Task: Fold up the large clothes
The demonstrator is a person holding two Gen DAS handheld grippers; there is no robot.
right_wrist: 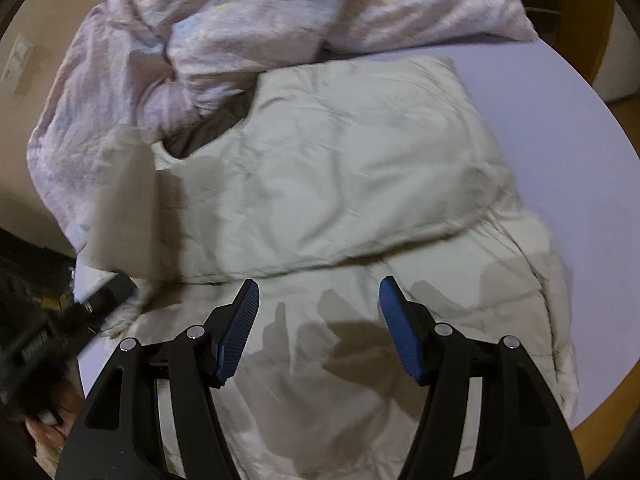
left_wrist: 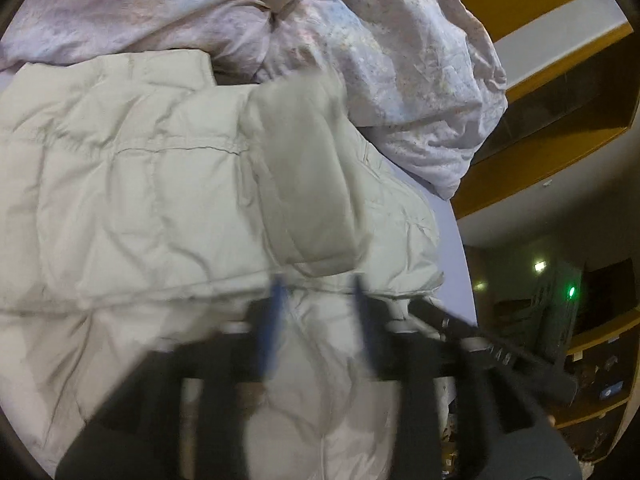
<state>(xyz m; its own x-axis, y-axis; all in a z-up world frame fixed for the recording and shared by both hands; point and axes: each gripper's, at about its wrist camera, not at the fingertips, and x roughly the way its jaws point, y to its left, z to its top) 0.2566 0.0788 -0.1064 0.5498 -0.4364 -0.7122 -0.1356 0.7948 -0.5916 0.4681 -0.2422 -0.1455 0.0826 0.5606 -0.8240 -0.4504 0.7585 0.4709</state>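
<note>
A cream quilted puffer jacket (left_wrist: pixel 132 200) lies spread on a pale lilac surface; it also fills the right wrist view (right_wrist: pixel 340 184). One sleeve (left_wrist: pixel 304 176) hangs lifted and blurred just ahead of my left gripper (left_wrist: pixel 318 284), whose blue-padded jaws stand apart; I cannot tell if they touch the cuff. The other sleeve (right_wrist: pixel 360 168) lies folded across the body. My right gripper (right_wrist: pixel 318 292) is open and empty, hovering over the jacket's lower part. The left gripper's body (right_wrist: pixel 108 292) shows at the left edge of the right wrist view, under the lifted sleeve (right_wrist: pixel 124 200).
A crumpled pale floral duvet (left_wrist: pixel 360 48) is heaped behind the jacket, also in the right wrist view (right_wrist: pixel 200 32). The lilac surface edge (right_wrist: pixel 580 128) curves at the right. Yellow-brown wooden shelving (left_wrist: pixel 560 120) stands beyond the edge.
</note>
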